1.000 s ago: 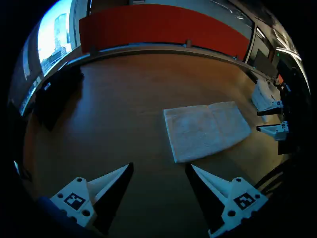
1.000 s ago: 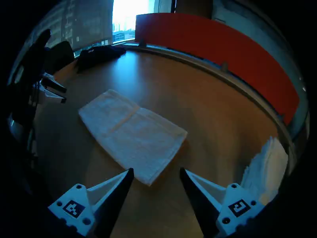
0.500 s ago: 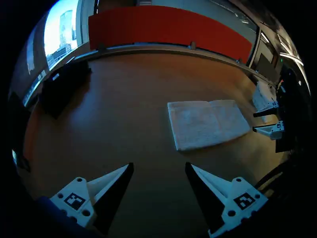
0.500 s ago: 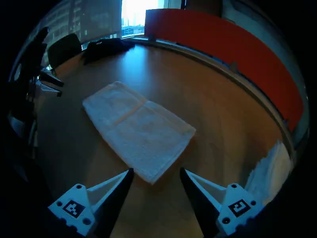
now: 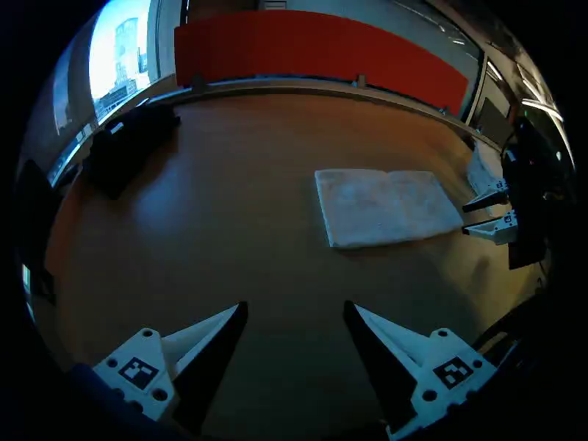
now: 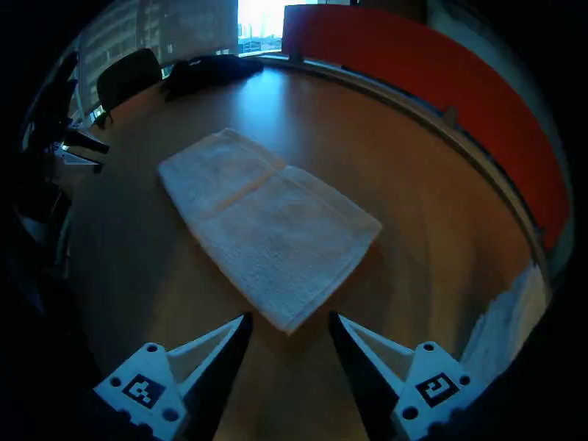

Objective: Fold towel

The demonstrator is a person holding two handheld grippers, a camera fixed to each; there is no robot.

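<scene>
**Towel flat on the table, both grippers released**

Towel is seen spread as a pale rectangle on the wooden table, roughly at its middle, with a line across its width. Whether that line is a fold edge or a woven band cannot be told. Its thick edges suggest it is already doubled.

The right gripper is held low over the towel's near corner, fingers parted and nothing pinched. The corner lies just ahead of the tips, between them. This placement is judged to be a set-up for taking that corner, so that the cloth can be lifted and laid over itself.

The left gripper is likewise released and empty. It is held well apart from the towel, over bare wood and aimed toward the cloth's short edge. From there the far end can be reached for once the corner is taken.

A stack of white cloths is kept near the table edge beside the right gripper, clear of the towel. A dark bag lies far off toward the window, and a red panel runs along the far rim.

Nothing is seen between either gripper and the towel. Only the cloth stack is close enough to be brushed during a wide swing.
</scene>
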